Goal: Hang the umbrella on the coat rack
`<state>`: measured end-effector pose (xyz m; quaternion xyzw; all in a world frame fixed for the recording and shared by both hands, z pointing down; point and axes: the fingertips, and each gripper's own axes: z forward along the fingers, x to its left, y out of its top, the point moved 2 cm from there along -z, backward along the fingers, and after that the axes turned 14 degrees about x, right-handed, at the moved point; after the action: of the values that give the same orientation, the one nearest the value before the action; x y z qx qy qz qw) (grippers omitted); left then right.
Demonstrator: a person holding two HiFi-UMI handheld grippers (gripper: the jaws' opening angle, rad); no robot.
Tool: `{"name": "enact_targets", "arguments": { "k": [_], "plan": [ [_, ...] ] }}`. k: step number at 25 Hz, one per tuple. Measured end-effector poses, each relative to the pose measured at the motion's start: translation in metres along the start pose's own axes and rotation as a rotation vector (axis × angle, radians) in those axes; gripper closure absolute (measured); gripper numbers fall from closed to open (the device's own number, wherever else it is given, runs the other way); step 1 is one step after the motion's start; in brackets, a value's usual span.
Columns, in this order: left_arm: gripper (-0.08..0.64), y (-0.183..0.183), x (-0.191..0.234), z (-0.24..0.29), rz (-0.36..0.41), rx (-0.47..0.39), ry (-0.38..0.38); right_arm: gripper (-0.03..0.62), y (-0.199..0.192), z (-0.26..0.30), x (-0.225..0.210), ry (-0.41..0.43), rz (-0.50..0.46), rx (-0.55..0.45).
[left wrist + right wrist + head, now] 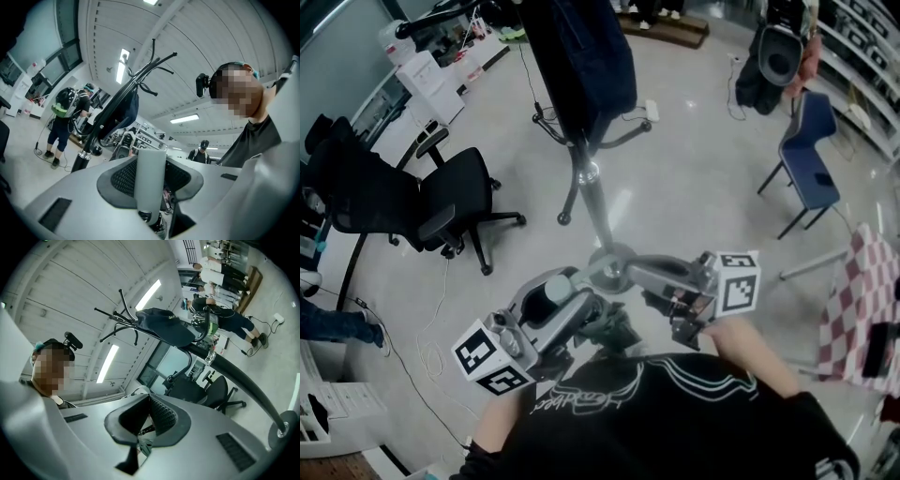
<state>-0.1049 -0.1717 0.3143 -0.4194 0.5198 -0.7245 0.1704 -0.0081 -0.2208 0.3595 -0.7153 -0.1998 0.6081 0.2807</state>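
Your left tongs (151, 161) clamp the umbrella (150, 187) by its pale handle, and your right tongs (149, 401) are pressed together. The coat rack (598, 202) stands just ahead. A dark garment (581, 56) hangs on it, with a black office chair (455, 202) to its left.

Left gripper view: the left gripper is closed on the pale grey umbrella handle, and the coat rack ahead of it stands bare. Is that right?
One thing is wrong. The coat rack is not bare: a dark garment hangs on it, as the left gripper view shows. The rest holds: the left gripper is closed on the pale grey umbrella handle.
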Motion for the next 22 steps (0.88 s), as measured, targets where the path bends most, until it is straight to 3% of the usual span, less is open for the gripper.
{"name": "enact_targets", "arguments": {
  "k": [22],
  "plan": [
    [0.410,0.018,0.108,-0.016,-0.016,0.088,-0.110,0.577,0.051,0.051,-0.040,-0.219,-0.047,-0.174]
  ]
}}
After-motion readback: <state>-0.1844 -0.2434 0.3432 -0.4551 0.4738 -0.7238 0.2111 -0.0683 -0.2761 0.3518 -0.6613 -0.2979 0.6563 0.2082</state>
